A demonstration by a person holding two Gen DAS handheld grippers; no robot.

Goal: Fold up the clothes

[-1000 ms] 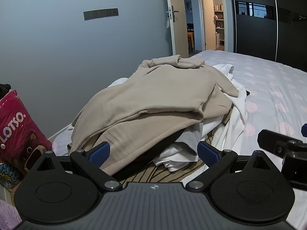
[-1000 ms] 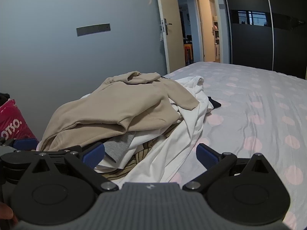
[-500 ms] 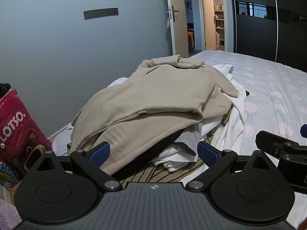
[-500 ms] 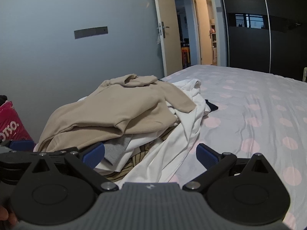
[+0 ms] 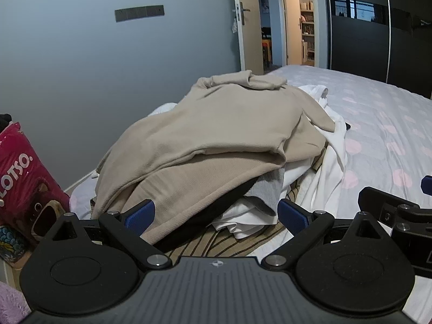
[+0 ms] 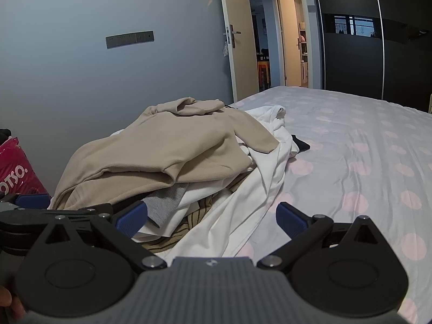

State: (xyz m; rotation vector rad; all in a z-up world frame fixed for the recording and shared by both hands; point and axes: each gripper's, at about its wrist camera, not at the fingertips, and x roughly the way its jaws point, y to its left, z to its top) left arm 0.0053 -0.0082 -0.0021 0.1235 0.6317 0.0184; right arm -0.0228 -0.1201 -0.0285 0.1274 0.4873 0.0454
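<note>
A heap of clothes lies on the bed, topped by a beige sweatshirt (image 5: 216,132) (image 6: 167,148). Under it show a white garment (image 5: 334,156) (image 6: 259,189), a grey knit piece (image 5: 267,189) (image 6: 164,202) and a striped fabric (image 5: 216,240) (image 6: 194,216). My left gripper (image 5: 216,216) is open just short of the heap's near edge, holding nothing. My right gripper (image 6: 212,218) is open too, over the white garment's near end. The right gripper's finger (image 5: 391,210) shows at the right of the left wrist view.
The bed sheet (image 6: 351,140) is pale with pink dots and stretches to the right. A pink LOTSO bag (image 5: 24,178) (image 6: 13,167) stands at the left beside the bed. A grey wall, an open door (image 6: 237,40) and dark wardrobe doors (image 6: 378,54) lie beyond.
The right wrist view has tilted downward a little, so the heap sits lower in the frame. The left gripper has barely moved. Both stay open.
</note>
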